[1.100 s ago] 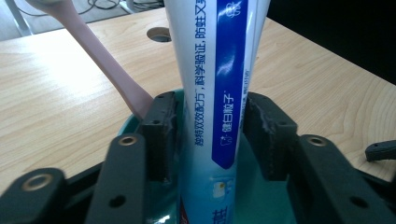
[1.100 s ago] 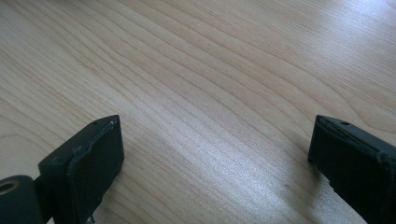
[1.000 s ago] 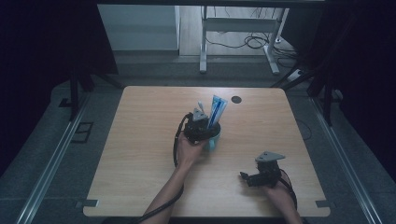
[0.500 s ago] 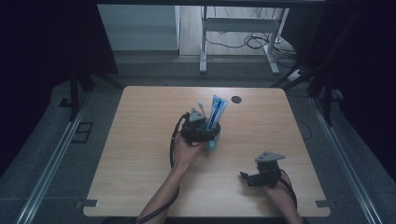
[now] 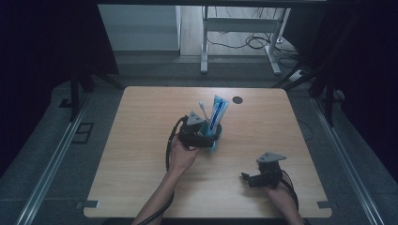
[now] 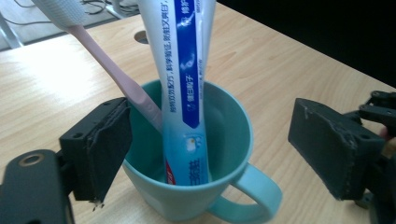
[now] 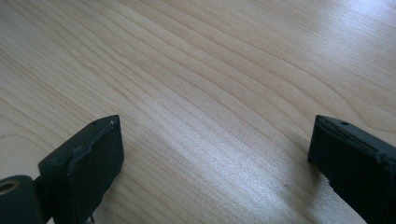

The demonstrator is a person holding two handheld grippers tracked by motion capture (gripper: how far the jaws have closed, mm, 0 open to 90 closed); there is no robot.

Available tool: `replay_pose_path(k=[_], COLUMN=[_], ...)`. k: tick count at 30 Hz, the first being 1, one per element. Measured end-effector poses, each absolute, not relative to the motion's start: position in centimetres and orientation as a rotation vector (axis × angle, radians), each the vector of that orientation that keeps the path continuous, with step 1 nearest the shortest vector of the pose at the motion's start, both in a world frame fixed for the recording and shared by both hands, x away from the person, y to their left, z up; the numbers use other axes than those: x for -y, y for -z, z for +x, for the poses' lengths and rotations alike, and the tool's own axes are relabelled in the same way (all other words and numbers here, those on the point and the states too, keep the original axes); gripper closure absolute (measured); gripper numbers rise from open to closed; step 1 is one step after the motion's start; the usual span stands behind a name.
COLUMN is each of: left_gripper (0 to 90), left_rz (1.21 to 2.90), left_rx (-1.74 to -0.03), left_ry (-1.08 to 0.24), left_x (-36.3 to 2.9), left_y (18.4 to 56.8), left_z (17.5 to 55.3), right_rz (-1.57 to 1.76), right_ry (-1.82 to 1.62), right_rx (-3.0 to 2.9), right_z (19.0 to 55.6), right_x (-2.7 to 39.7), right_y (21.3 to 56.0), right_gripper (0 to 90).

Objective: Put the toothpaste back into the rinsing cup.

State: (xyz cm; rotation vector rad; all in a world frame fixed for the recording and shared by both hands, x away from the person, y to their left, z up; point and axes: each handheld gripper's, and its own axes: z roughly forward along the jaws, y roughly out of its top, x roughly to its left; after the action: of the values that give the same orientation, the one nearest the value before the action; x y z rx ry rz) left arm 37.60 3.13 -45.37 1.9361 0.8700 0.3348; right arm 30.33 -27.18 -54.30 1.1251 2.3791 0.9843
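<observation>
Left gripper (image 6: 210,154), jaws just opening wide around a teal mug (image 6: 196,186) holding toothpaste (image 6: 187,93) and toothbrush (image 6: 116,77); right gripper (image 7: 215,163) open, empty.

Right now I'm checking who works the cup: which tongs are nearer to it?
Left. The left tongs stand open around the cup; the right tongs rest apart, toward the table's near edge.
</observation>
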Motion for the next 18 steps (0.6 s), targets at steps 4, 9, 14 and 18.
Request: replay_pose_path(k=[4,9,14,18], left_gripper=[11.2,8.2,2.6,0.9], left_rz=[1.942,1.958,1.980,1.994], left_rx=[-0.866,-0.849,-0.831,-0.810], left_ry=[-0.346,-0.354,-0.389,-0.402], left_x=[-3.3,-3.5,-3.3,-3.4], left_y=[45.2,45.0,44.8,44.8], left_z=[37.3,37.0,36.7,36.4], right_rz=[1.126,1.125,1.124,1.124], right_ry=[-0.984,-0.985,-0.985,-0.985], right_rx=[-2.380,-2.380,-2.380,-2.380], right_z=[30.3,30.3,30.3,30.3], right_x=[27.2,27.2,27.2,27.2], right_y=[54.3,54.3,54.3,54.3], right_gripper=[3.4,3.4,3.3,3.4])
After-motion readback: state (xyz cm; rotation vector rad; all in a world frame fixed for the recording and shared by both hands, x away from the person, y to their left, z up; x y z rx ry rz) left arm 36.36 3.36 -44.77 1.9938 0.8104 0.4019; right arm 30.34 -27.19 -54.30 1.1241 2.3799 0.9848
